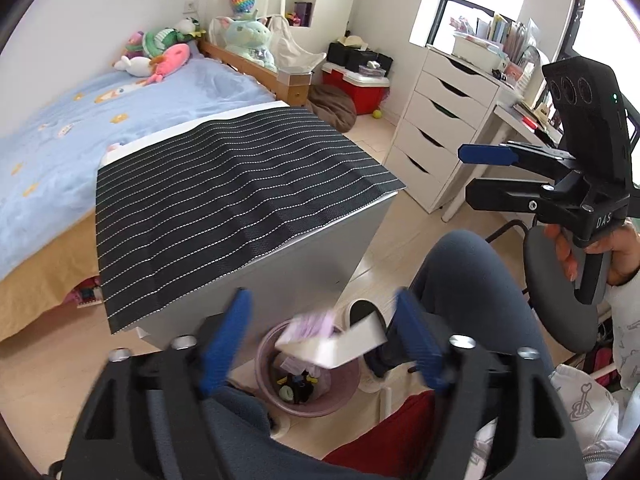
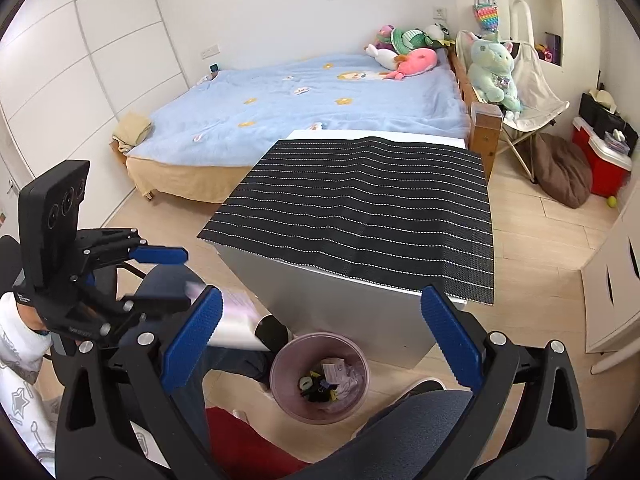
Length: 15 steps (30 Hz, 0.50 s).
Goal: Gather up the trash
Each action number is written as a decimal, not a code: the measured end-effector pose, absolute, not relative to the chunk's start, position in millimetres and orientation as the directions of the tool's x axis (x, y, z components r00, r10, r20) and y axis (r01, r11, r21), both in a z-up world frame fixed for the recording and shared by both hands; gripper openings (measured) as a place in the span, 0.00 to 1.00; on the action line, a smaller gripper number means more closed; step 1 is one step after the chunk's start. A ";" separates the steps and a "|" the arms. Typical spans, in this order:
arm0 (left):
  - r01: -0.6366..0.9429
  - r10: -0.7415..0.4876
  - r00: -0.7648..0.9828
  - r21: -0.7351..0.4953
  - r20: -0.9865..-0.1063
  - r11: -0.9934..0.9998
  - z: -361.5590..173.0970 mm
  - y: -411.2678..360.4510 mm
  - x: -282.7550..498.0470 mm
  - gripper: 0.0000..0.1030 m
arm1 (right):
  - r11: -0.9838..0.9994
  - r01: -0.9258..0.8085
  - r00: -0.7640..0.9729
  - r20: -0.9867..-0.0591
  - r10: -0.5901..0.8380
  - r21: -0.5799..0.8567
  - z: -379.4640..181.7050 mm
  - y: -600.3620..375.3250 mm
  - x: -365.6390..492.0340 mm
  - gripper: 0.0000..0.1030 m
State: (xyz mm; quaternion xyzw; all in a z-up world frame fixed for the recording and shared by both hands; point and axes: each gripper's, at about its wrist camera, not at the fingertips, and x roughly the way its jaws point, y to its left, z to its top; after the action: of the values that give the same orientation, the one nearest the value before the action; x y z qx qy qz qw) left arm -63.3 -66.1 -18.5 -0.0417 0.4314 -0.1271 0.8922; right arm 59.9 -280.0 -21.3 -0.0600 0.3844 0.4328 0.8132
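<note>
Both my left tongs (image 1: pixel 320 344) and right tongs (image 2: pixel 320 340) gape empty; the falling box (image 1: pixel 328 340), lower centre, may clip the bin (image 1: pixel 308 408) rim and bounce out.

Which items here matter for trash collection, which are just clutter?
Job:
- pink trash bin
- white carton, blurred, between the open left tool pads above the bin

Clutter:
- striped mat
- plush toys
- red cooler
- brown beanbag
</note>
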 end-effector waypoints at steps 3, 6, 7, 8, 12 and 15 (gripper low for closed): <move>0.179 -0.249 0.602 -0.176 -0.759 0.968 -19.4 -66.0 -62.5 0.89 | 0.618 -0.749 0.329 -0.677 0.659 0.237 -22.4 -279.9 59.1 0.96; 0.156 -0.233 0.612 -0.173 -0.756 0.972 -18.2 -61.9 -61.9 0.92 | 0.623 -0.745 0.329 -0.681 0.654 0.238 -24.5 -279.9 60.3 0.97; 0.150 -0.230 0.615 -0.174 -0.755 0.973 -17.9 -60.2 -61.9 0.92 | 0.626 -0.743 0.331 -0.682 0.652 0.238 -24.7 -279.6 61.2 0.97; 0.139 -0.225 0.617 -0.177 -0.754 0.974 -17.6 -57.8 -61.5 0.93 | 0.630 -0.740 0.333 -0.685 0.647 0.235 -25.0 -279.2 61.2 0.97; 0.111 -0.211 0.630 -0.182 -0.747 0.977 -14.9 -50.7 -59.7 0.93 | 0.634 -0.739 0.338 -0.690 0.640 0.226 -26.8 -277.0 61.1 0.97; 0.095 -0.192 0.646 -0.172 -0.738 0.981 -10.6 -46.9 -58.6 0.93 | 0.644 -0.734 0.350 -0.692 0.631 0.216 -25.3 -273.9 62.4 0.97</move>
State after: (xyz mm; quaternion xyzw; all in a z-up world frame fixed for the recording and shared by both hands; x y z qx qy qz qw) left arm -58.6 -46.9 -10.6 -0.0587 0.4129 -0.0793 0.9054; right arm 62.4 -273.9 -25.3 -0.0659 0.3892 0.4165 0.8189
